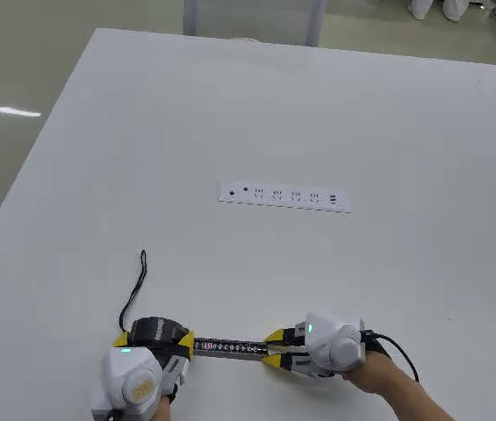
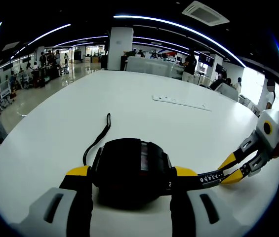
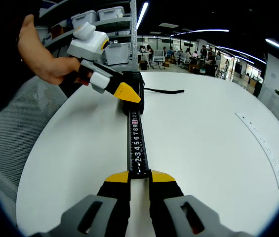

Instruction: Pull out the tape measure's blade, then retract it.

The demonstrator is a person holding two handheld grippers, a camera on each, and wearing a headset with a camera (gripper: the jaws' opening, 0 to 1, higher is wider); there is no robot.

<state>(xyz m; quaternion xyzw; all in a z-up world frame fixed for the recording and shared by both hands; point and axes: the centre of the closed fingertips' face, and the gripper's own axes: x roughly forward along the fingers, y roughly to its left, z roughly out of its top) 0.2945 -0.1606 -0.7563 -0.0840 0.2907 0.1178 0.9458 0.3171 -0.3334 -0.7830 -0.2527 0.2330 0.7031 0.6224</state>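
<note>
Head view | tape measure case [image 1: 158, 331] on desk [image 1: 318, 114], well nearer than power strip [image 1: 284, 196] | left gripper [image 2: 131, 171] fingers clamp case | right gripper [image 3: 139, 177] fingers pinch blade [image 3: 135, 143] tip | advice: draw straight, level; pin case steady.

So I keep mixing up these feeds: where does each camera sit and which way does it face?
Head view: on the headset, looking down across the table; left gripper, right gripper and a forearm at bottom.
Left gripper view: on the left gripper, looking past the clamped tape measure case toward the power strip.
Right gripper view: on the right gripper, looking along the blade at the case; a hand upper left.
Shared: all show the blade.
</note>
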